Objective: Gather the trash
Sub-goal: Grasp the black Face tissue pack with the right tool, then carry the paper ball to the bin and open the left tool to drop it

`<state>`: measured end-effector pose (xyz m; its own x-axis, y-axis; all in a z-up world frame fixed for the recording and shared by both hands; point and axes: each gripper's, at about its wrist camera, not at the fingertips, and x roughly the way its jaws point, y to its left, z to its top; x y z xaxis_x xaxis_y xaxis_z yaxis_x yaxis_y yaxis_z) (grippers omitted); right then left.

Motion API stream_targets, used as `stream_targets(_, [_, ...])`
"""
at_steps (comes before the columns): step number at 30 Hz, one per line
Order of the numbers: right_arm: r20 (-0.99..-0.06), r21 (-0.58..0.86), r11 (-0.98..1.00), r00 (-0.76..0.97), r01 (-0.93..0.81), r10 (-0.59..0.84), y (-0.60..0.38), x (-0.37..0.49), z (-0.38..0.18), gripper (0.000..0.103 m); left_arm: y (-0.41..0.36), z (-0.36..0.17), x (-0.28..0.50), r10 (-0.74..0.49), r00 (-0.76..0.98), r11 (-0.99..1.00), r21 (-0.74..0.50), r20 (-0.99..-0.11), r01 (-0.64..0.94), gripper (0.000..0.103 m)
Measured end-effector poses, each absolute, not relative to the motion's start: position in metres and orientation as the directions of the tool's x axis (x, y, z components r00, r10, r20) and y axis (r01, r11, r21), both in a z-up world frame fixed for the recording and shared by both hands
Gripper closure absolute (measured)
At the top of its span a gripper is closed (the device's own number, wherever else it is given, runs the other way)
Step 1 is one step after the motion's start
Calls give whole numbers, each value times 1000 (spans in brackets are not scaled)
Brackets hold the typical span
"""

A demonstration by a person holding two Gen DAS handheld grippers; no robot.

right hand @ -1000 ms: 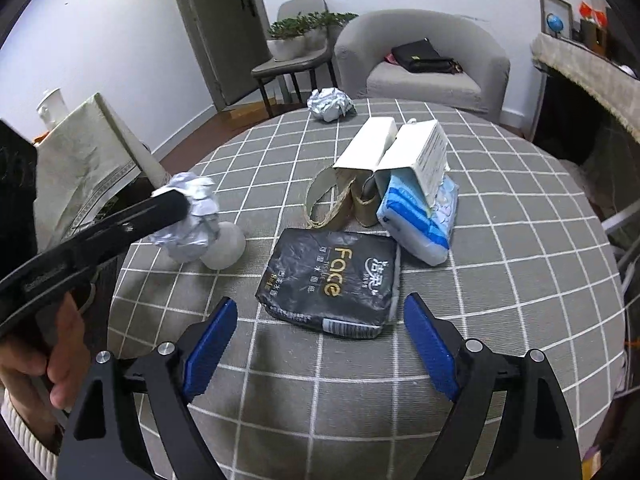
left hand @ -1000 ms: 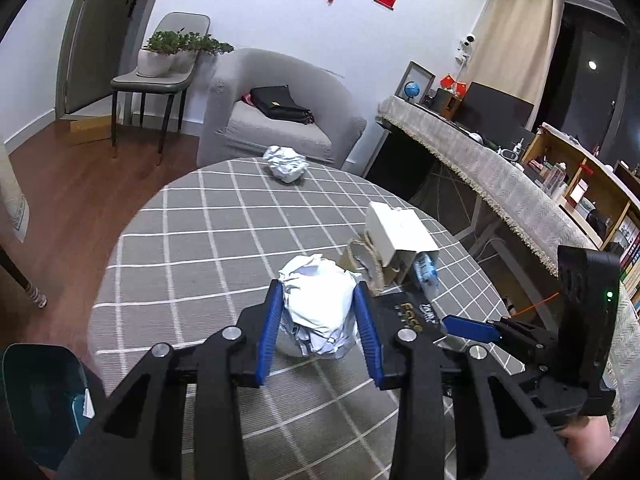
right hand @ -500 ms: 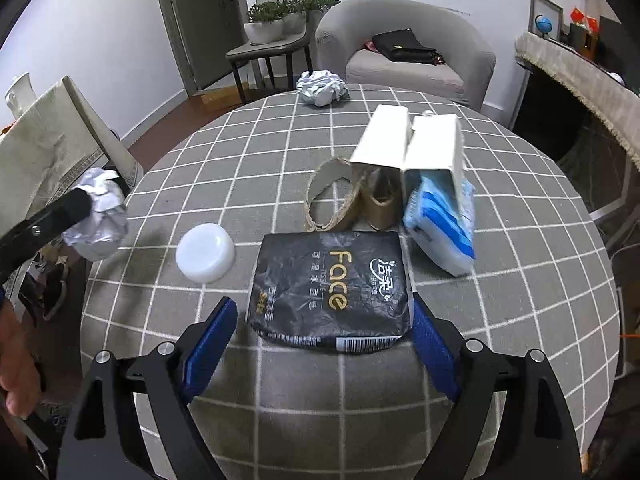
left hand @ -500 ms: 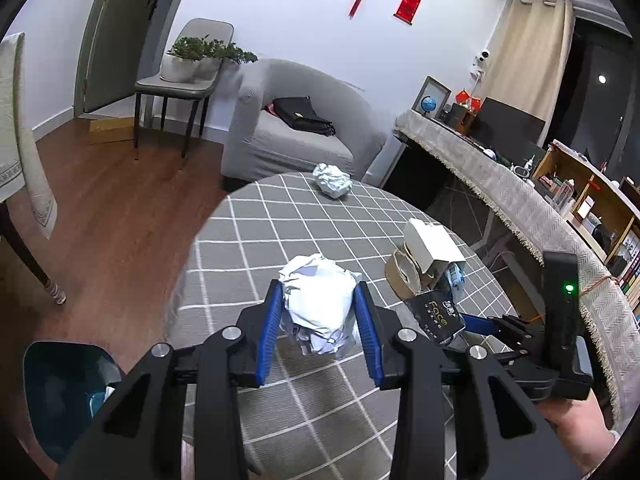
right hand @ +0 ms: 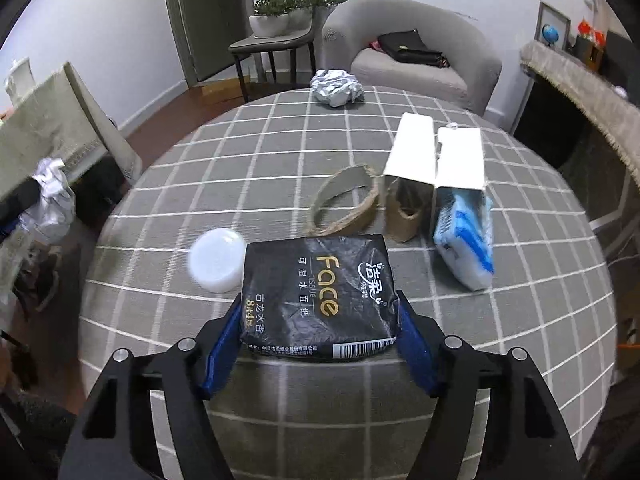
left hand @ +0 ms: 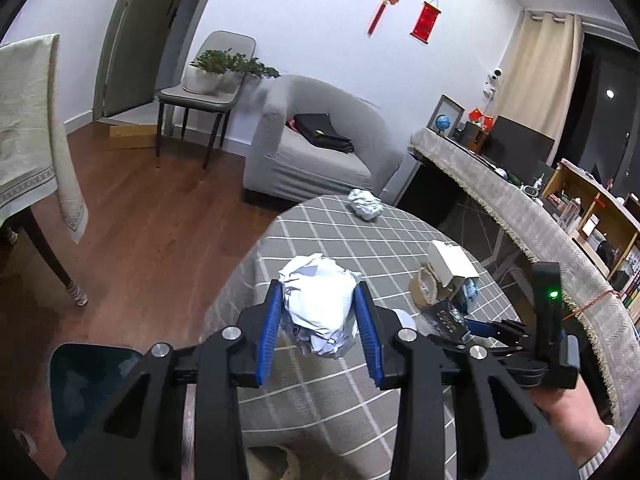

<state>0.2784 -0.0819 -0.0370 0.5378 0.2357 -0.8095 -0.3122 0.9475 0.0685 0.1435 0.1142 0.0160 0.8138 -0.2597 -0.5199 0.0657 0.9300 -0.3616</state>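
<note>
A: What is shown in the left wrist view?

B: A crumpled paper ball is held in the left claw, its blue pads pressed against both sides, so the claw is narrowed onto the paper. The ball is carried clear of the counter, out past its near edge. A dark bin is seen low at the left on the wooden floor; it is judged that the ball is held in the air so that it can be dropped there.

A: Is more trash seen from that side?

B: A second crumpled ball is left at the far edge of the counter, and the right claw is glimpsed beside a black packet, gripped by a hand

A: And the right wrist view?

B: The black tissue packet is lying flat on the checked counter, with the right claw set around its near end. The jaws are closing, a pad on each side; whether they press yet cannot be told with certainty, though a sliver of gap seems left. The straddling placement is judged to be a preparation for a grip across the packet's width.

A: What else is lying there?

B: A white round lid is touching the packet's left edge, a cardboard tape ring and an open white box with a blue-white pack are beyond it, and the far paper ball is untouched
</note>
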Motion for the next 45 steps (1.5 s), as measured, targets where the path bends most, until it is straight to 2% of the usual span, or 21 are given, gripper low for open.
stream_targets(12, [-758, 95, 921, 572, -377, 312, -46, 262, -1, 32, 161, 10, 123, -165, 814, 946, -323, -557, -29, 64])
stream_targets(24, [-741, 126, 882, 548, -454, 388, 1, 260, 4, 32, 206, -14, 111, -64, 766, 951, -273, -639, -148, 64])
stream_targets(45, [-722, 182, 747, 428, -640, 543, 130, 246, -3, 32, 275, -125, 98, 5, 527, 944, -169, -850, -282, 63])
